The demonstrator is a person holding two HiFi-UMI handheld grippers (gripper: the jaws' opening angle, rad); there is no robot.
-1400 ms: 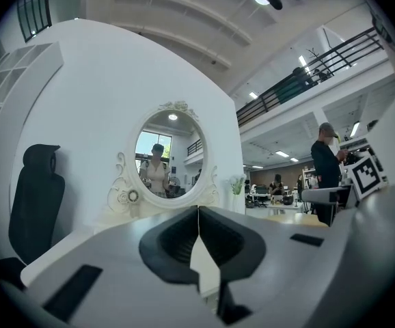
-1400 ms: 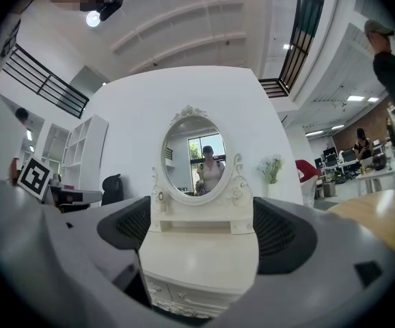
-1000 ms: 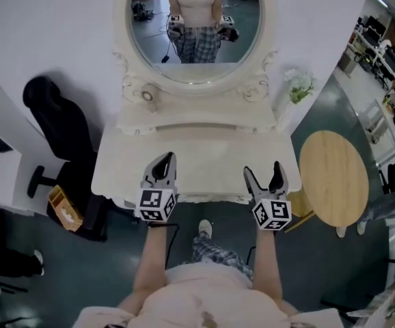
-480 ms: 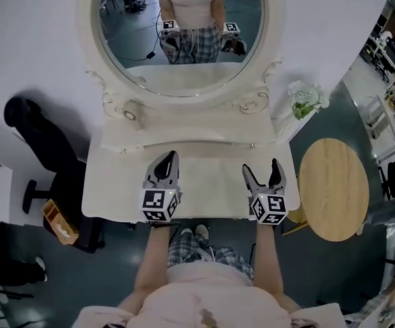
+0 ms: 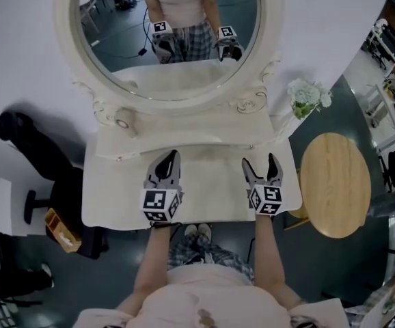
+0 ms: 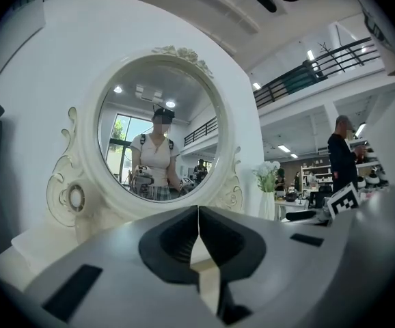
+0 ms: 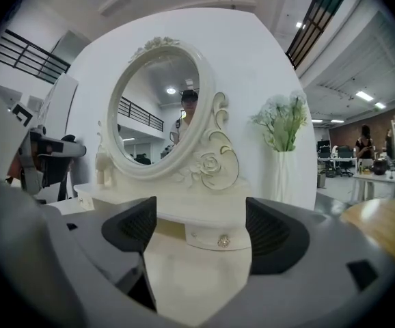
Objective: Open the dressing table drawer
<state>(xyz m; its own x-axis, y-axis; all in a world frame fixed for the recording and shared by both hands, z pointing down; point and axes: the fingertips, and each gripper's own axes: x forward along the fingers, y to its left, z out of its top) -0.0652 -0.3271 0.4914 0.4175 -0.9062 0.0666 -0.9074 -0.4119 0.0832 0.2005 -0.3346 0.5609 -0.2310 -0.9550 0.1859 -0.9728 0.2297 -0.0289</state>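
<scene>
The drawer [image 7: 201, 236] sits closed just below the mirror [image 5: 173, 39], with its knob [image 7: 223, 240] ahead of the right gripper [image 5: 262, 166]. That gripper's spread jaws are closing on nothing; best to centre them on the knob before pinching. The left gripper [image 5: 170, 161] is pressed together and empty.

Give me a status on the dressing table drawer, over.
Left gripper shut, empty. Right gripper jaws closing, nothing between them, facing the knob. Drawer closed. Nothing blocks the knob.
</scene>
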